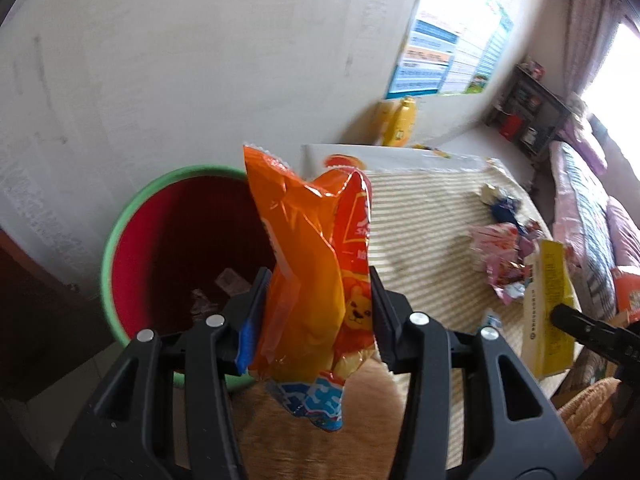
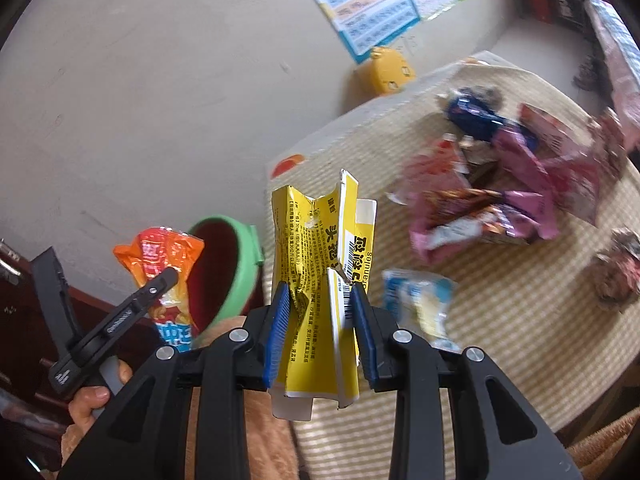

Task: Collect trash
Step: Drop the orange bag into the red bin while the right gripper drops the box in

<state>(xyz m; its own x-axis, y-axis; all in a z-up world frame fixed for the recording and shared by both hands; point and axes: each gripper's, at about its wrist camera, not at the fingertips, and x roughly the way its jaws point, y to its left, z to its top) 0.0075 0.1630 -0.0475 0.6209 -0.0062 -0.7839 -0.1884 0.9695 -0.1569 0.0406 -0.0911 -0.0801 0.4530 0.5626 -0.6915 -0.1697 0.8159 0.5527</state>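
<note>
Left wrist view first: the bin (image 1: 168,248), green-rimmed and red inside, stands on the floor at the left with a few scraps at its bottom. Just right of it, the left gripper (image 1: 318,300) is clenched on an orange snack bag (image 1: 308,248), whose top stands in front of the bin's near rim rather than clearly over the opening. Further right, the striped table (image 1: 420,216) holds a pile of wrappers (image 1: 500,252).

Right wrist view: at the left, a hand (image 2: 92,396) carries the other tool and the orange bag beside the bin. In the middle, the right gripper (image 2: 320,312) pinches a crumpled yellow box (image 2: 316,288) above the table edge. A small blue-and-white packet (image 2: 420,300) lies just beside it.

The likely slip: if either grip lets go before its load is over the bin's mouth, the light bag could catch the rim and fall to the floor. The torn box could also snag on the pads.
</note>
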